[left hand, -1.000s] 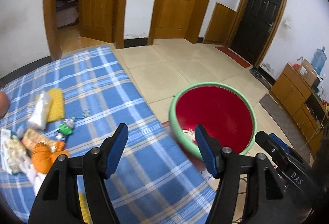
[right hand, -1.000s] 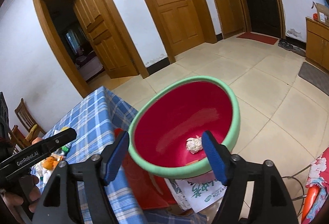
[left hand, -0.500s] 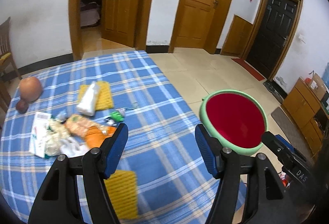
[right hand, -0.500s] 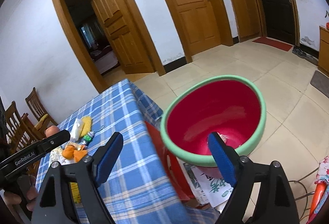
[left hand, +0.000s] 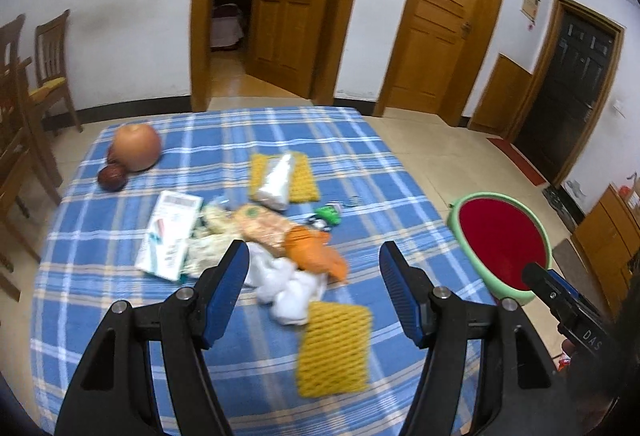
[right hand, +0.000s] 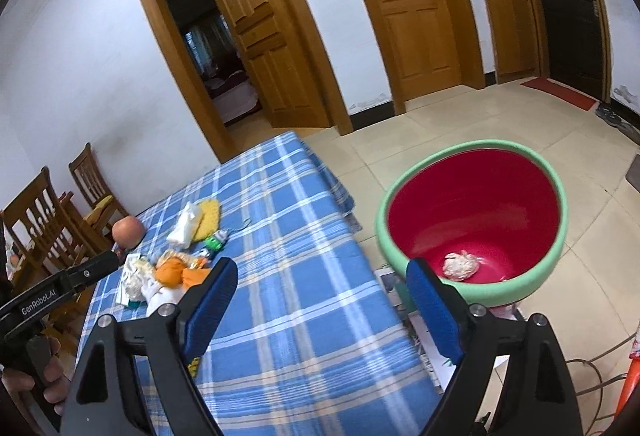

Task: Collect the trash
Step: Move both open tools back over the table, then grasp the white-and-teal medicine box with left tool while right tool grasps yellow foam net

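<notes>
Trash pile (left hand: 276, 248) mid-table, toward the left edge of the blue plaid cloth (left hand: 380, 172). One wad (right hand: 460, 265) lies in the red basin (right hand: 480, 156) off the right edge. Left gripper (left hand: 314, 290) jaws apart, empty, over the pile. Right gripper (right hand: 322, 306) jaws just widened, nothing between them.

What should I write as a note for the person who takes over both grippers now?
Left gripper: open, nothing in it, above the trash pile on the table.
Right gripper: open, nothing in it, its jaws have just been opening; it is at the table edge beside the bin.
Bin: on the floor off the table's side.
Done: one crumpled wad lies in the bin.
Left: white tissues, orange wrapper, printed packets, a white bag and a small green piece on the table.
</notes>
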